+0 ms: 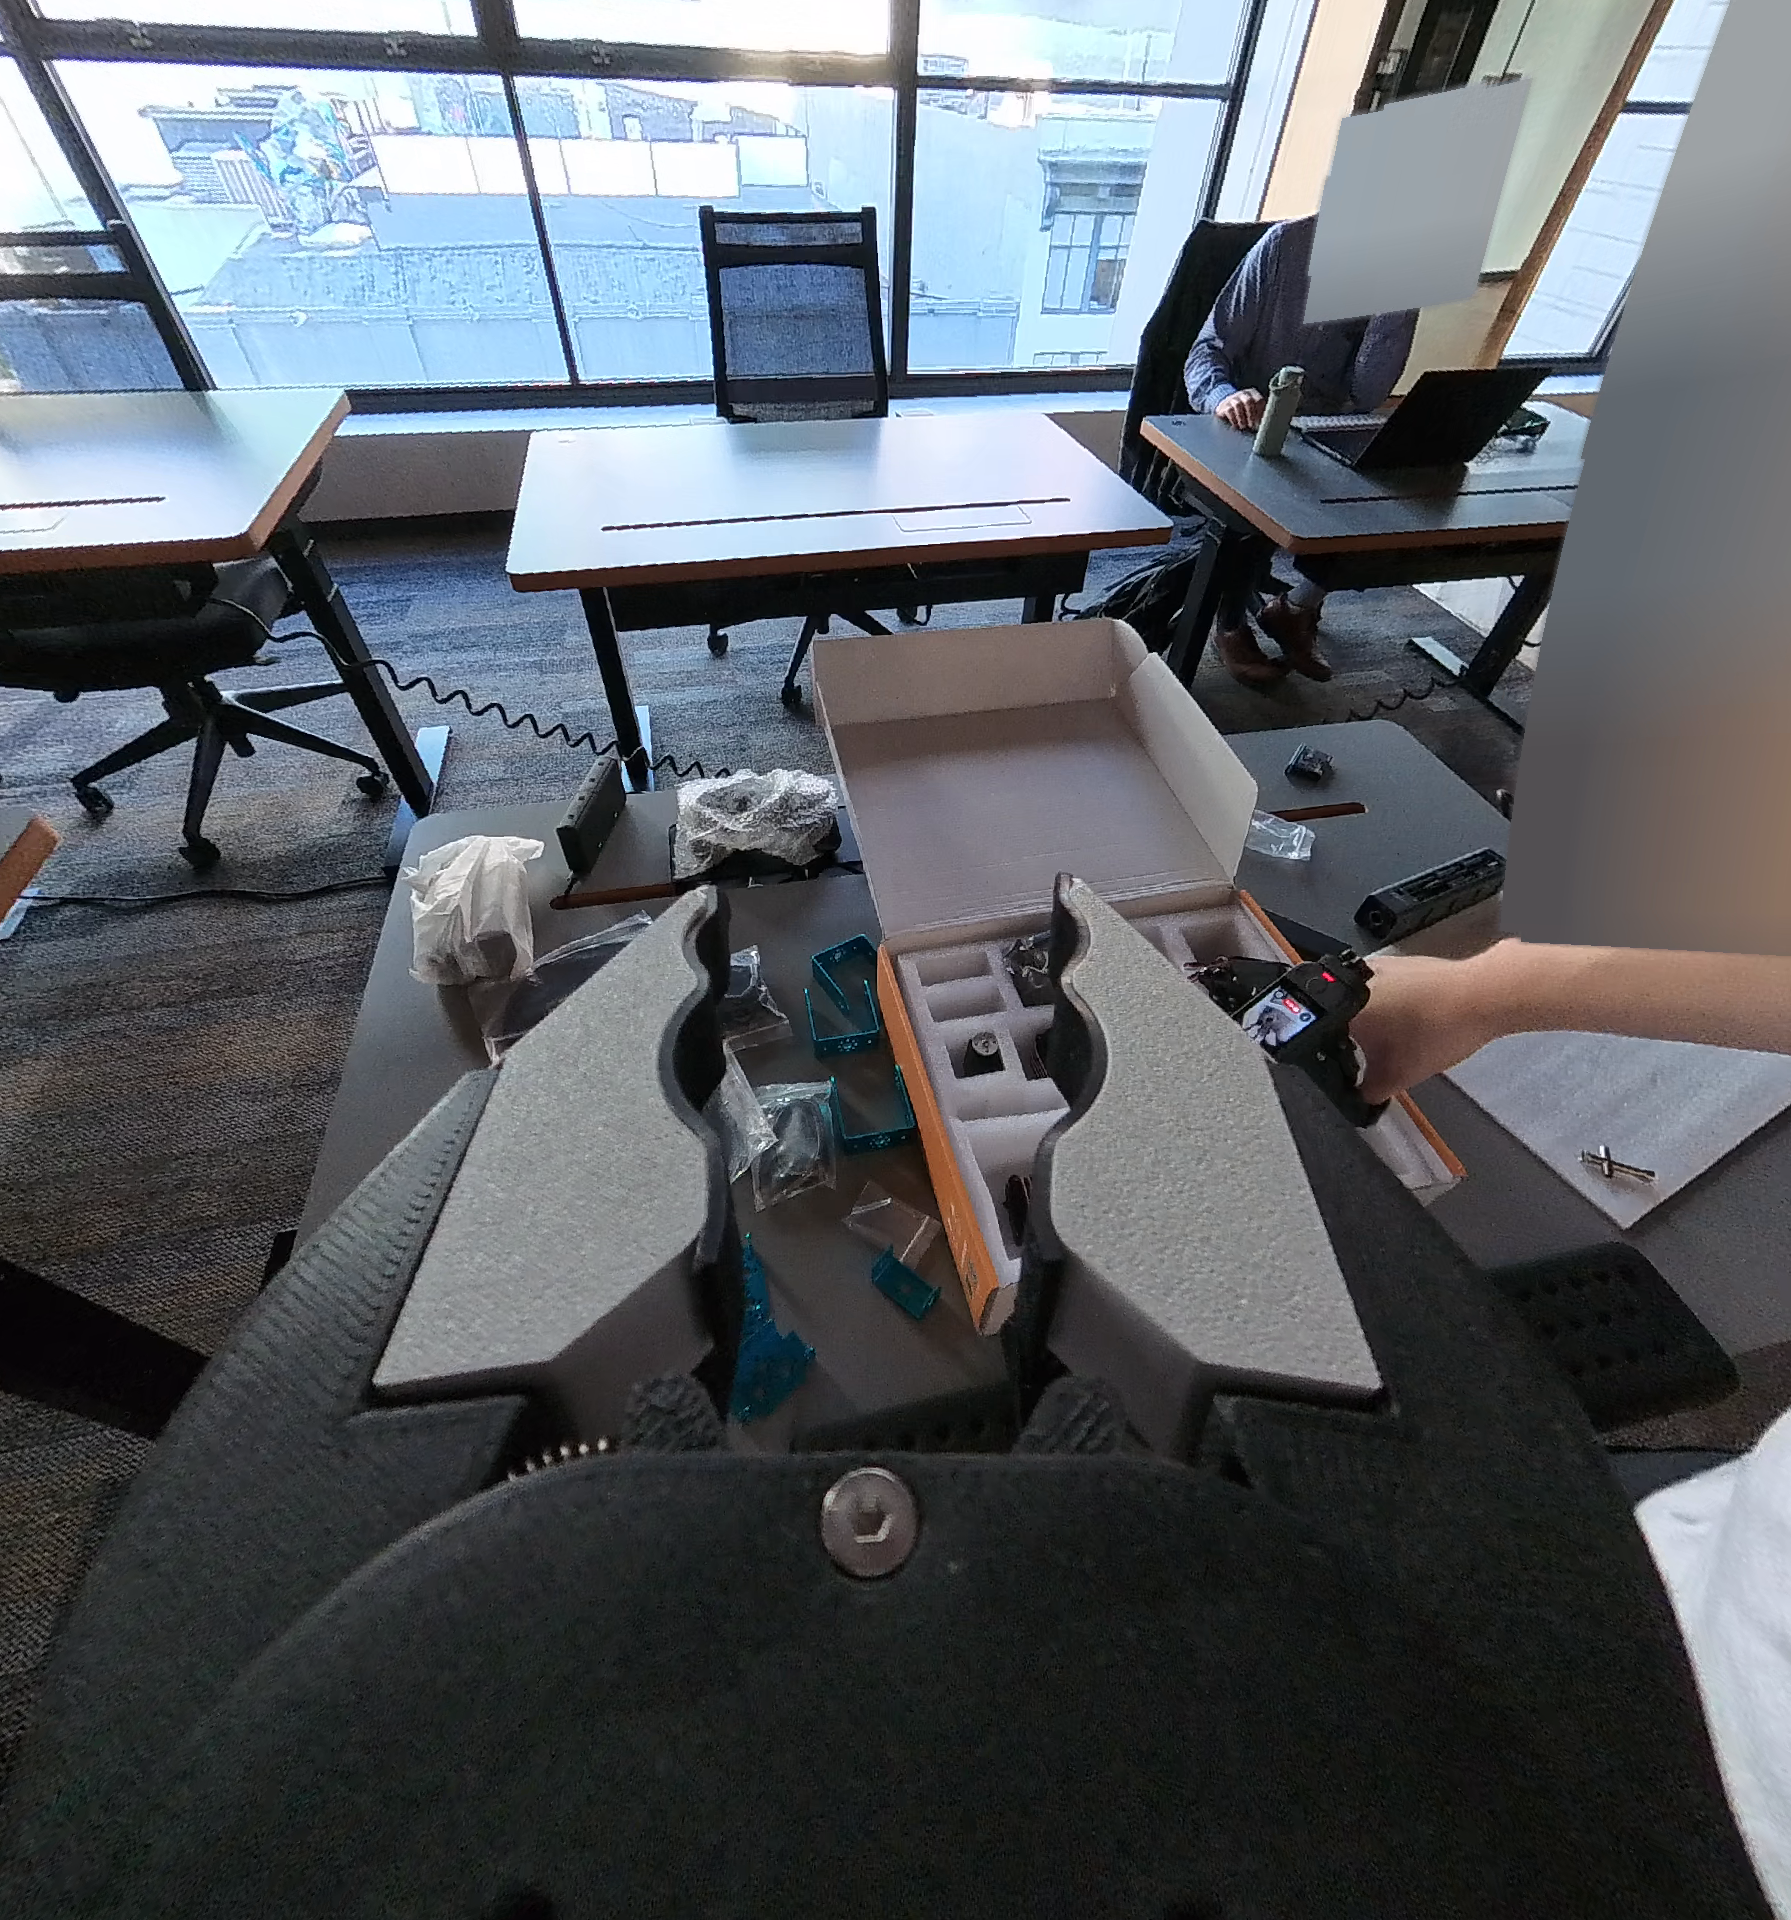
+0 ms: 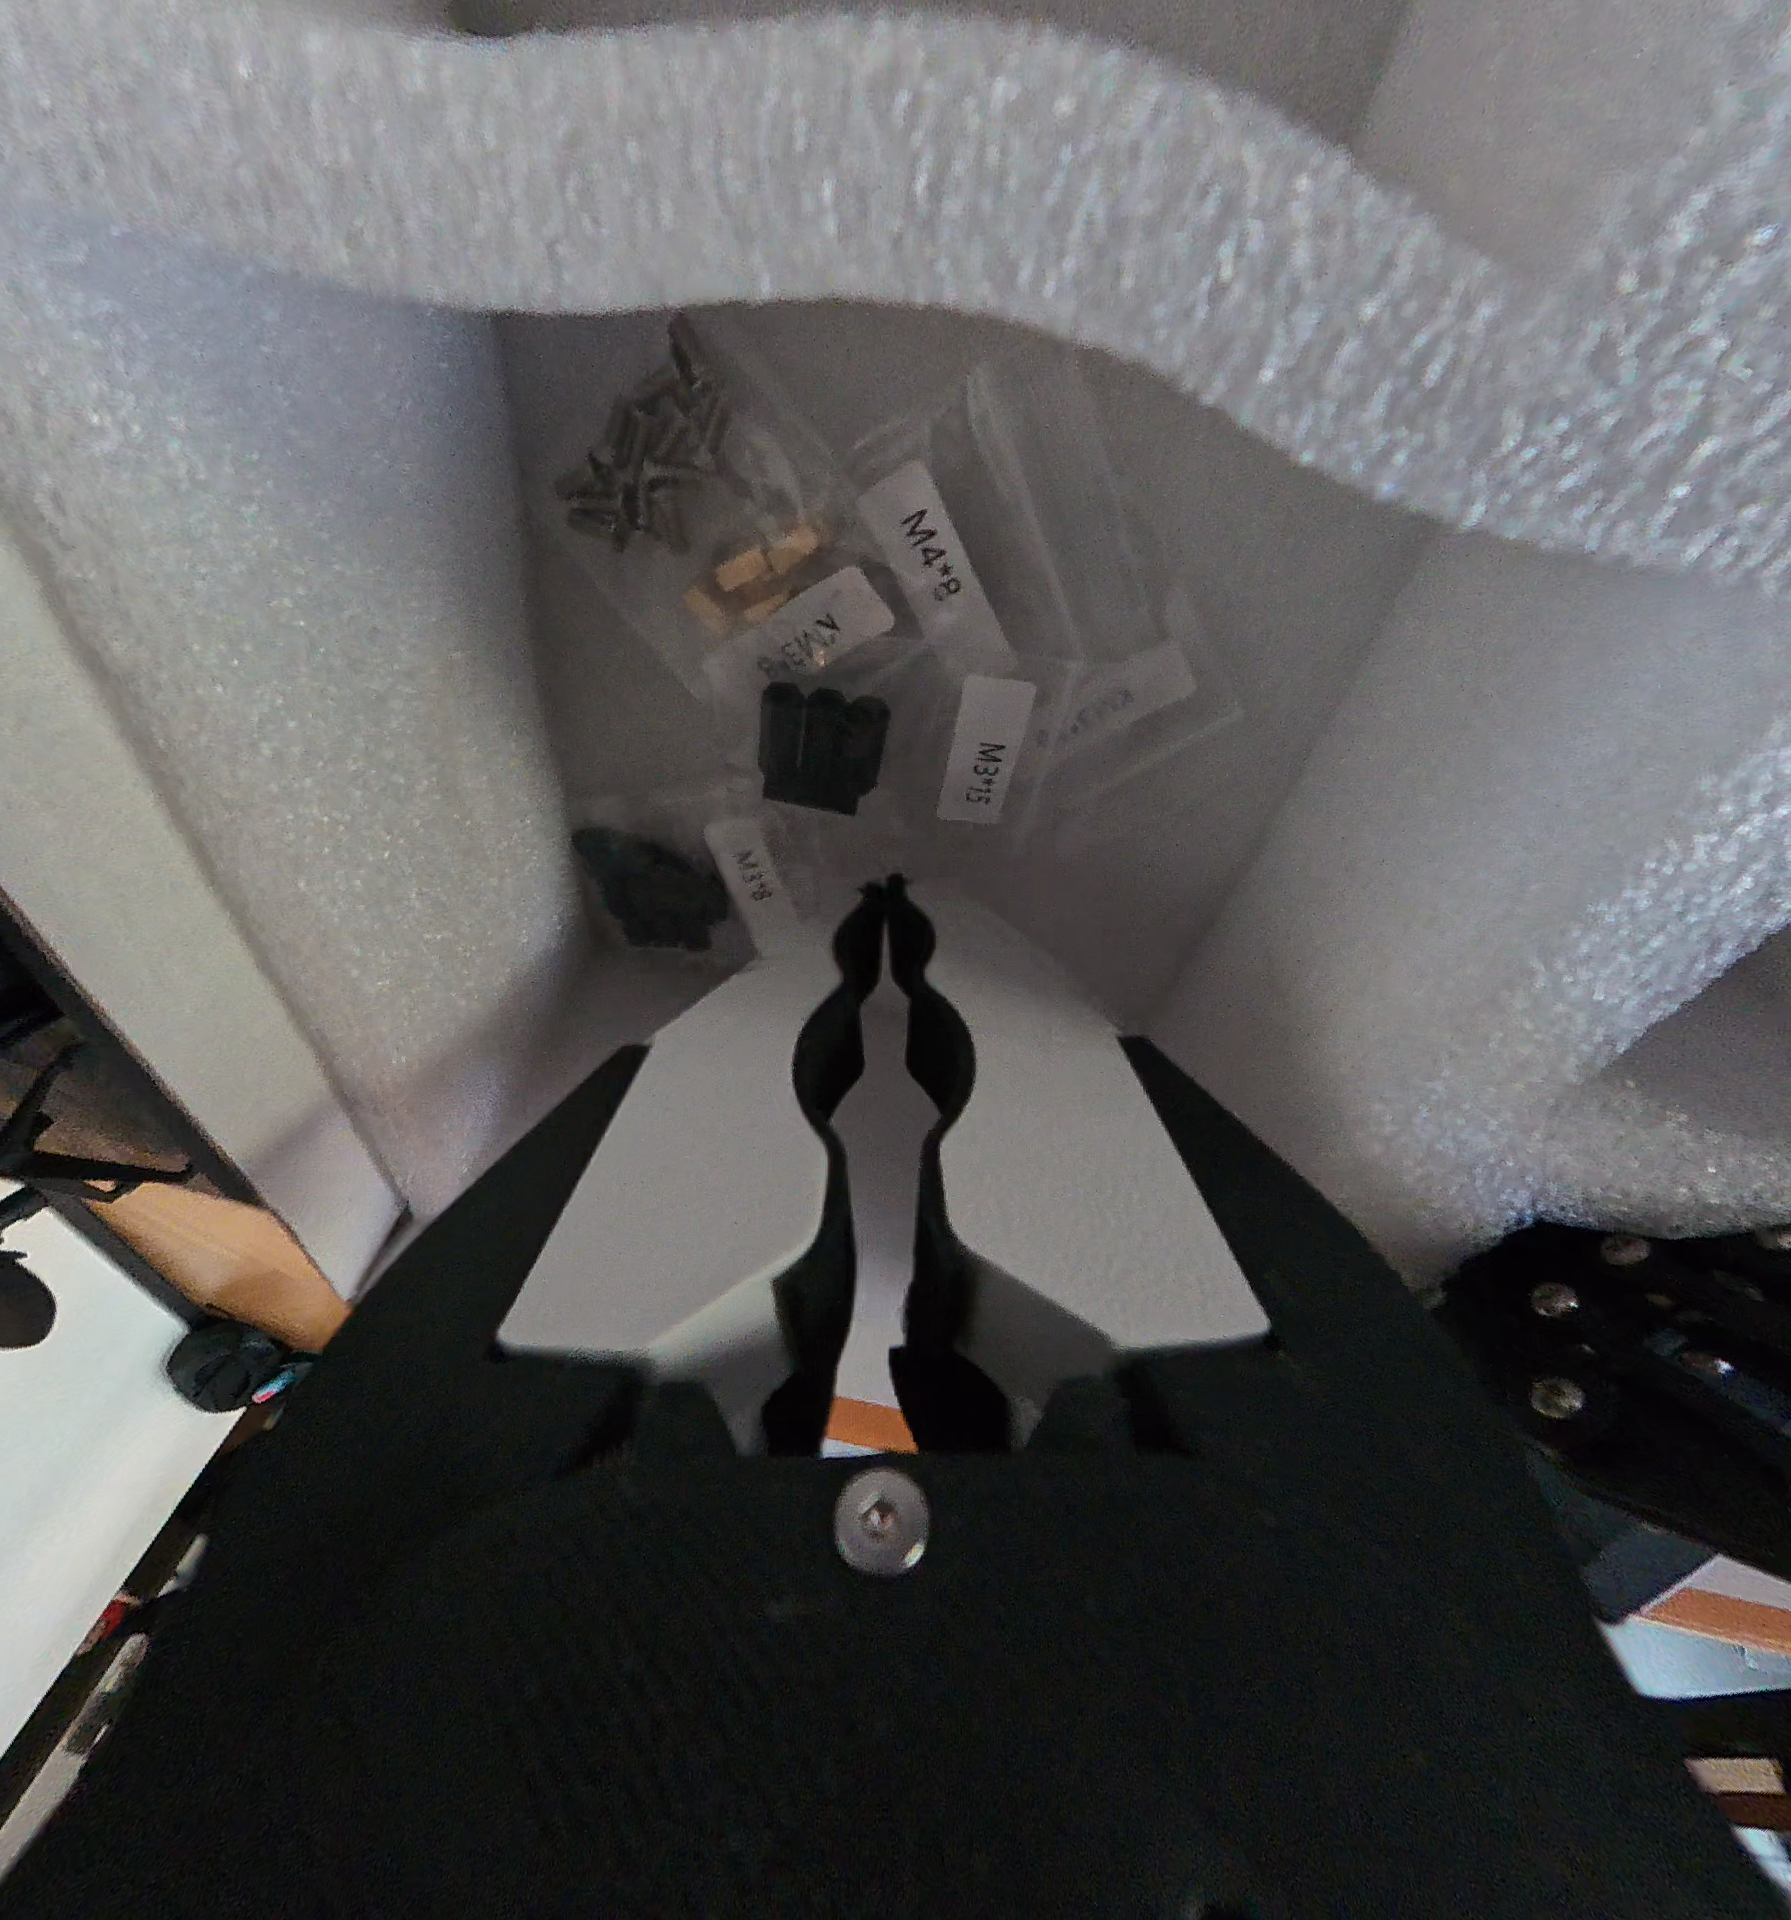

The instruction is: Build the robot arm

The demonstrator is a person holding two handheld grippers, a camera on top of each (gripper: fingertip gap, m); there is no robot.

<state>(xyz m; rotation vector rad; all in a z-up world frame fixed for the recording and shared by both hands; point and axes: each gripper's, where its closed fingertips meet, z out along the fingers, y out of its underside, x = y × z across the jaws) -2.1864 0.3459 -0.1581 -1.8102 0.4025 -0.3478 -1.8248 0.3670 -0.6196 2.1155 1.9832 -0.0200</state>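
My left gripper [image 1: 886, 899] is open and empty, held above a dark table [image 1: 423, 1039]. Below it lie teal metal brackets [image 1: 844, 997] and clear bags of black parts [image 1: 792, 1138]. To their right is an open orange-edged box [image 1: 932, 1143] with a white foam insert [image 1: 995, 1091]. A hand holds my right gripper [image 1: 1296, 1018] down into that box. In the right wrist view my right gripper [image 2: 886, 883] is shut, tips together inside a foam compartment [image 2: 351, 675]. The tips are at the edge of small labelled clear bags holding silver screws [image 2: 647, 457], black standoffs [image 2: 823, 748] and black screws [image 2: 652, 888]. I cannot tell whether plastic is pinched.
A white plastic bag [image 1: 470, 904] and bubble wrap [image 1: 756, 816] lie at the table's far side. A black device [image 1: 1431, 894] and a white foam sheet [image 1: 1639, 1112] lie to the right. A black screwed assembly [image 2: 1649, 1371] sits beside the compartment. Beyond are desks [image 1: 829, 499], chairs and a seated person [image 1: 1275, 343]. Across from one pair of fingers to the other is roughly 60 cm.
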